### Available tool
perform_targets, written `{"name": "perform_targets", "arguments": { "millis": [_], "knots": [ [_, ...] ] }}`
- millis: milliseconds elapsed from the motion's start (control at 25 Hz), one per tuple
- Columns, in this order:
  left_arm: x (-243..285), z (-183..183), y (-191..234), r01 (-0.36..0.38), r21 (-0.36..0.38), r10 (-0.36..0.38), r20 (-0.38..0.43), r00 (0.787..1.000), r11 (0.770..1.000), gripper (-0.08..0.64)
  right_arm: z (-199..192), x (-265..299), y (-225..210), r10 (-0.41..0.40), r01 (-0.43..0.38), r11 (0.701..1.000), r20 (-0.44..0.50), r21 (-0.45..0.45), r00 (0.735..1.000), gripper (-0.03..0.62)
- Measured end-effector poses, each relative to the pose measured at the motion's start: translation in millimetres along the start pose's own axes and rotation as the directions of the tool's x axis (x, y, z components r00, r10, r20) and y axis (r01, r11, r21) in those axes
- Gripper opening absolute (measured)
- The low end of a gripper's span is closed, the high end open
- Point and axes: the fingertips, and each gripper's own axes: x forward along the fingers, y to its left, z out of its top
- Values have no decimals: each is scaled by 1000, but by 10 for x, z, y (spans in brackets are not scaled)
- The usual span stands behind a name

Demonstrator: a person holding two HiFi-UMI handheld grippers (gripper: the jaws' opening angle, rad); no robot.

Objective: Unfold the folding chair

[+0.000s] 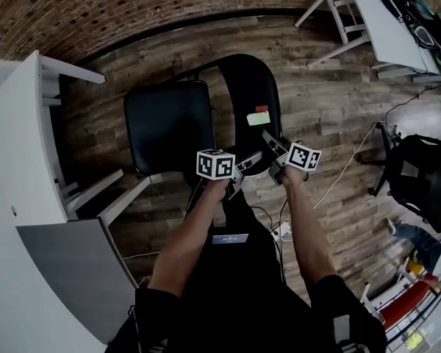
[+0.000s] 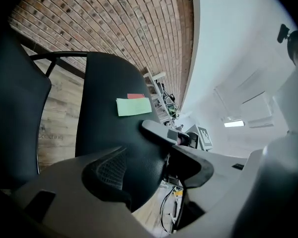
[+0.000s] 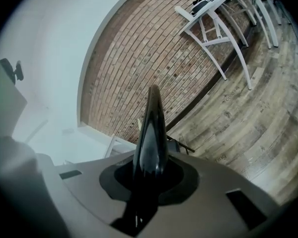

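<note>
Our right gripper point(image 1: 274, 153) pinches the backrest point(image 3: 150, 133) of the folding chair point(image 1: 242, 79), which its own view shows edge-on only. Our left gripper point(image 2: 149, 180) holds its jaws spread around the backrest's near edge. Only the head view shows the seat point(image 1: 169, 127), at 9 o'clock of the backrest.

Green note point(image 2: 134, 106): on chair point(image 2: 104, 83), frame centre; no writing shows.
Red note point(image 2: 135, 96): just above it; blank.
Cube markers point(image 1: 215, 164): black-and-white square codes, no letters.
Floor print point(image 2: 49, 137): faint word, left edge; unreadable.
</note>
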Motion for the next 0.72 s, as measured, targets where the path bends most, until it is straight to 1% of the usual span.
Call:
{"name": "perform_targets", "arguments": {
  "millis": [120, 240, 360, 520, 640, 720],
  "knots": [
    [-24, 110, -23, 8, -2, -8, 26, 1000, 1000, 298, 38, 145, 164, 8, -9, 1000, -50, -25, 999, 65],
    [-67, 227, -5, 3, -11, -2, 62, 998, 1000, 298, 96, 312, 350, 7, -16, 997, -112, -78, 994, 67],
    [-124, 289, 31, -8, -22, 10, 85, 996, 1000, 296, 100, 404, 473, -5, -12, 993, -142, -119, 990, 67],
    [-157, 239, 2, 5, -17, -3, 98, 995, 1000, 296, 14, 374, 465, -16, 0, 992, -126, -126, 992, 67],
    [-186, 150, -5, -8, 17, 6, 84, 996, 1000, 296, -45, 300, 497, -30, 23, 995, -74, -100, 997, 67],
    [-199, 88, -28, 10, 21, -12, 73, 997, 1000, 295, -81, 206, 471, -59, 57, 995, -27, -78, 998, 67]
  ]
}}
